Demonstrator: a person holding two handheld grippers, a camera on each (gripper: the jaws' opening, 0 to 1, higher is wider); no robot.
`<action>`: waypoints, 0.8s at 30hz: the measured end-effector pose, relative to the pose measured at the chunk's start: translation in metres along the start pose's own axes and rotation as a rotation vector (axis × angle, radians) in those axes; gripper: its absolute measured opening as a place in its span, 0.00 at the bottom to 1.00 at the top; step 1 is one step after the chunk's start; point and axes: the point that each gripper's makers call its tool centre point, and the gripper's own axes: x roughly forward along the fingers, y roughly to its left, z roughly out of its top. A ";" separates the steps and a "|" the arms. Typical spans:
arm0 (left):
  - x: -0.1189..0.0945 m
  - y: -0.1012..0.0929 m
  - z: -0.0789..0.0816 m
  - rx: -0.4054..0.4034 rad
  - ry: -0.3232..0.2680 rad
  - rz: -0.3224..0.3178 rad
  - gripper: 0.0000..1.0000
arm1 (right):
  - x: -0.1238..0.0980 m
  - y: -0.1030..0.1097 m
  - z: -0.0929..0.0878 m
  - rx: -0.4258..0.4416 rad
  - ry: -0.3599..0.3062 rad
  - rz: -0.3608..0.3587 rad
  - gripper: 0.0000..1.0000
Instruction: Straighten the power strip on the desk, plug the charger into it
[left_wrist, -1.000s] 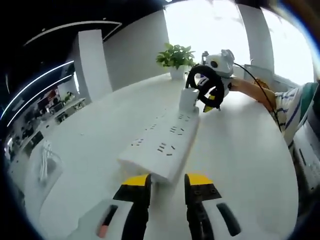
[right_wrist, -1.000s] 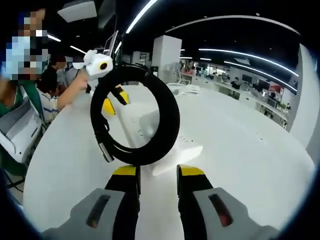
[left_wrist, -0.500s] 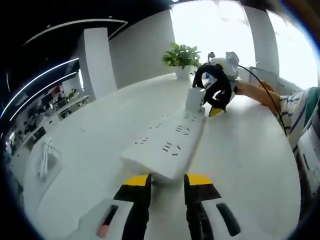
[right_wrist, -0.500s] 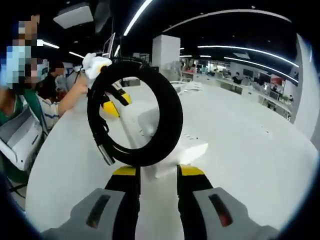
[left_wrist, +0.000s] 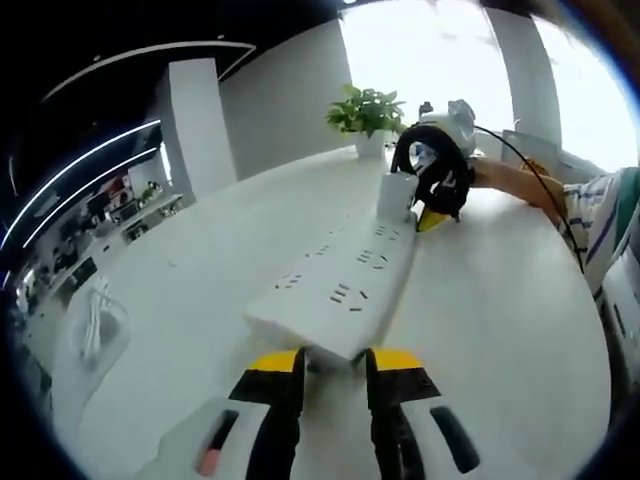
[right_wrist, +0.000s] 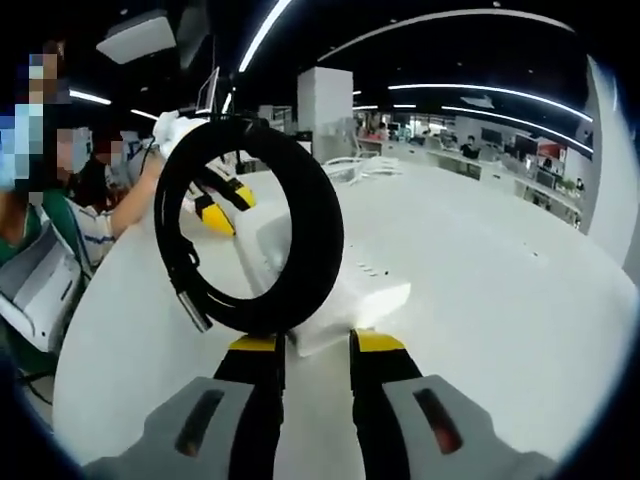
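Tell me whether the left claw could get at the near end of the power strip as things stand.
Probably yes. The left claw sits right at the near end of the power strip, its jaws slightly apart with nothing in between. The charger and black cable coil are at the far end, out of the way.

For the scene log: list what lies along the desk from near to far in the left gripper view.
Left gripper's fingers → power strip → white charger standing at its far end → potted plant.

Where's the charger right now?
In the left gripper view, the white charger stands at the power strip's far end, beside the right gripper.
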 end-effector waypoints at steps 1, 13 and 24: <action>0.000 0.000 0.000 0.014 0.002 0.000 0.24 | 0.000 0.000 0.000 0.002 0.000 0.002 0.24; 0.004 0.008 0.002 0.003 -0.018 0.017 0.25 | 0.005 -0.008 0.002 -0.019 0.054 0.003 0.24; 0.010 0.016 0.006 -0.099 -0.082 0.026 0.25 | 0.006 -0.013 0.004 0.054 -0.034 -0.021 0.24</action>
